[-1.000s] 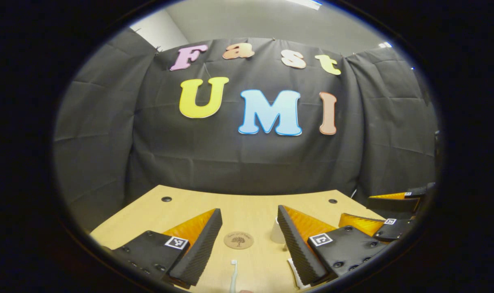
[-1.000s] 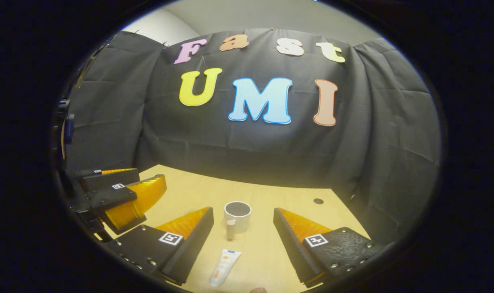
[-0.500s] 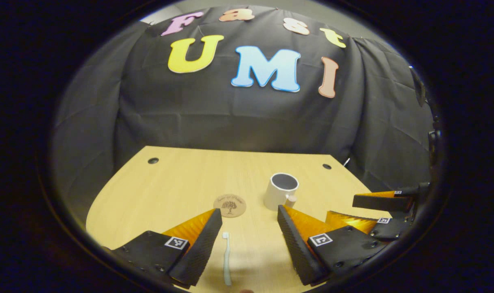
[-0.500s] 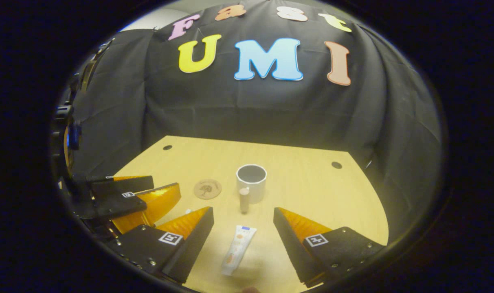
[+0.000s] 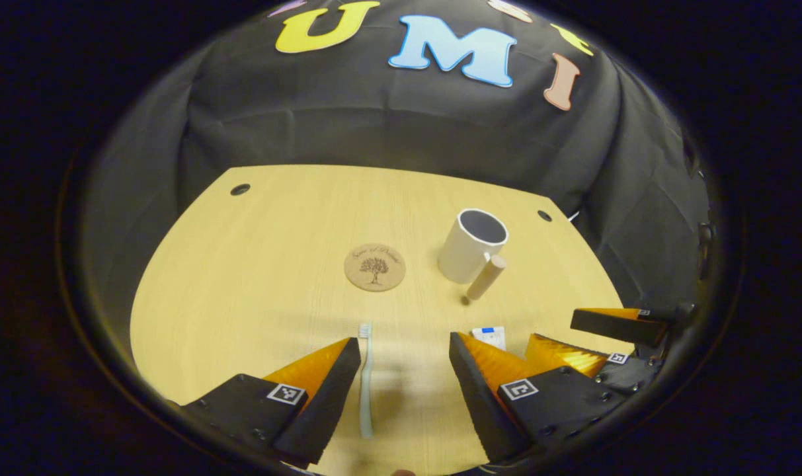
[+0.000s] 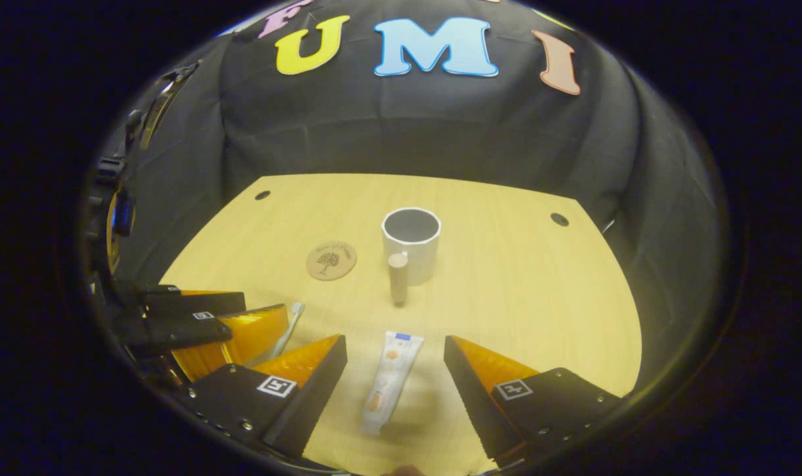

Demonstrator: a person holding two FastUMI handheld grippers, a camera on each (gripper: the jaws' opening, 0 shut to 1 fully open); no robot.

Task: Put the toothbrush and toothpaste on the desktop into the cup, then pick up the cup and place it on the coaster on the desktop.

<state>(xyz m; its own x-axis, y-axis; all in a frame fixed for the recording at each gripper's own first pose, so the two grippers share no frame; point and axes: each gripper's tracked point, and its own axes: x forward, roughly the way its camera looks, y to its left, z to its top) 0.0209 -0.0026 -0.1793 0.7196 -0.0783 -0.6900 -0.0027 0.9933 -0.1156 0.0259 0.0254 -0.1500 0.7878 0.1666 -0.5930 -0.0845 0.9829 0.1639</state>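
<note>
One toothbrush [image 5: 365,380] lies flat on your desk [image 5: 255,277], running lengthwise between the spread fingers of your left gripper [image 5: 404,347], nearer the left finger, with nothing gripped; whether that finger touches it is hard to tell. One toothpaste [image 6: 391,379] tube lies flat and slightly slanted between the spread fingers of your right gripper [image 6: 394,347], touched by neither finger. One white cup [image 6: 411,244] stands upright and empty past the tube, its wooden handle [image 6: 398,278] pointing back toward you. One round coaster [image 6: 331,260] lies just left of the cup, apart from it, bare. In the left gripper view the toothpaste is mostly hidden behind your left gripper's right finger, only its far end peeking out beside the right gripper's fingers at the right edge. In the right gripper view the toothbrush is half hidden, its head end poking out between the two grippers at lower left. Two small round holes [image 5: 240,190] mark the desk's far corners. The coaster's printed design is too small to make out.
</note>
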